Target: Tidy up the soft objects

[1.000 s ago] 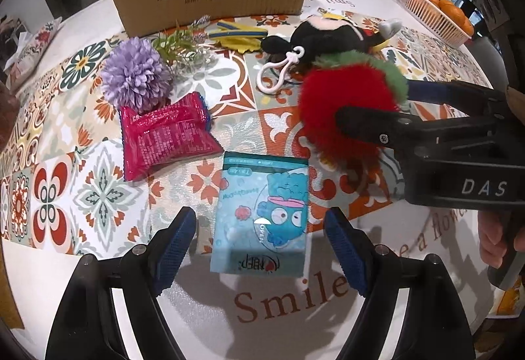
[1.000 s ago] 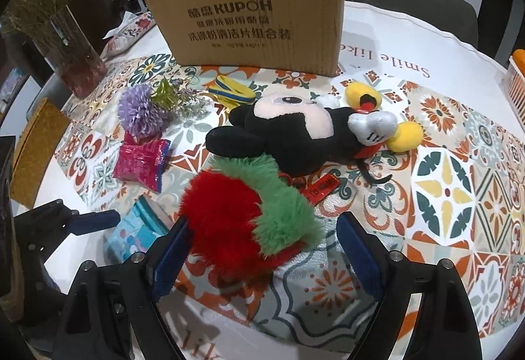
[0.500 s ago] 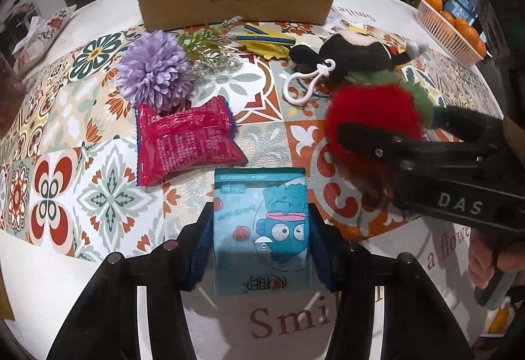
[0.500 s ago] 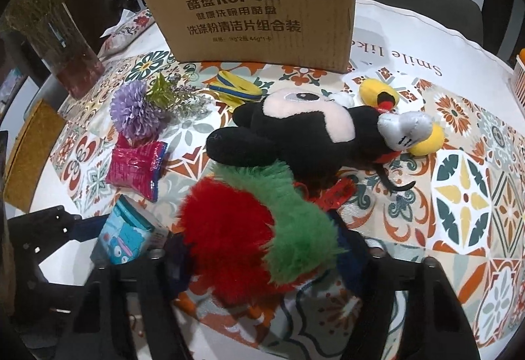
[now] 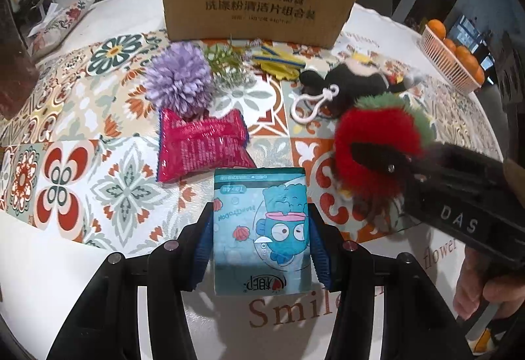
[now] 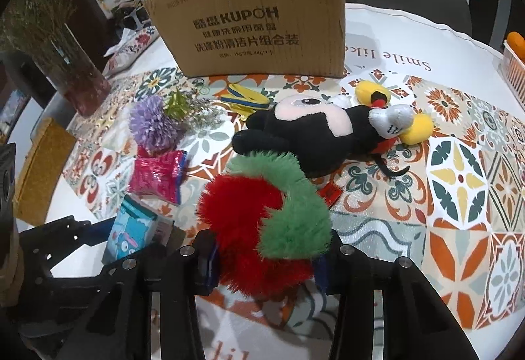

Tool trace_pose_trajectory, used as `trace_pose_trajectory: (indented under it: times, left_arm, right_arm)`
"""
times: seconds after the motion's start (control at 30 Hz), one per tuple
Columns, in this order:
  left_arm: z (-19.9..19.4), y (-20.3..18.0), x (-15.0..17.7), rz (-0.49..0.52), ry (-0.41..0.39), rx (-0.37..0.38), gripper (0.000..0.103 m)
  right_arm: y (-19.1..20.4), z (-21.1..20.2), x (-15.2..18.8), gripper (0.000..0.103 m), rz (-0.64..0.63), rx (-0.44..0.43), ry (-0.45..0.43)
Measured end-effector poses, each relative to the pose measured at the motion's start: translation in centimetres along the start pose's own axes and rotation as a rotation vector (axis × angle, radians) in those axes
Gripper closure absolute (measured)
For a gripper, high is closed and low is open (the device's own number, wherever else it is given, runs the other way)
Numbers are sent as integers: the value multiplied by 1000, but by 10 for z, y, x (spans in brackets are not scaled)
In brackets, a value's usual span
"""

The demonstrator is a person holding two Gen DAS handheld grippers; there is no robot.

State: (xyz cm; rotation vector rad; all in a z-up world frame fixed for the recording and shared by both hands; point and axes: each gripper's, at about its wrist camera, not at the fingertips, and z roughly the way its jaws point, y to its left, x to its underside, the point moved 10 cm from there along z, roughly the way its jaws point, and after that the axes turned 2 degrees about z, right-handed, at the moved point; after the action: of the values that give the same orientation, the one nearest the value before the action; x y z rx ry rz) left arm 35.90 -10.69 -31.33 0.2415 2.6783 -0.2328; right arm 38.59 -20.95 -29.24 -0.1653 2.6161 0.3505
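The left gripper (image 5: 261,238) is squeezing the blue tissue pack (image 5: 261,229) at the bottom middle of its view, a blue pad on each side; the right gripper (image 6: 267,256) is clamped on the red and green fluffy ball (image 6: 262,219) low in the middle of its view; just behind the ball lies the black mouse toy (image 6: 325,137); the cardboard box (image 6: 256,25) stands at the top; left of the middle sit the purple pompom (image 5: 178,83) and pink packet (image 5: 201,143).
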Motion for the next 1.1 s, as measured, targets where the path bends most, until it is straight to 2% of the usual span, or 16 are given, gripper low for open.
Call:
trace_pose_trajectory:
  times: [0.47, 1.1]
  left_arm:
    - [-44, 0, -19, 11, -118, -9, 51]
    - [-110, -2, -54, 61, -290, 3, 51]
  right_arm:
    - [16, -38, -3, 59, 36, -5, -66]
    - [37, -91, -28, 58, 42, 31, -206]
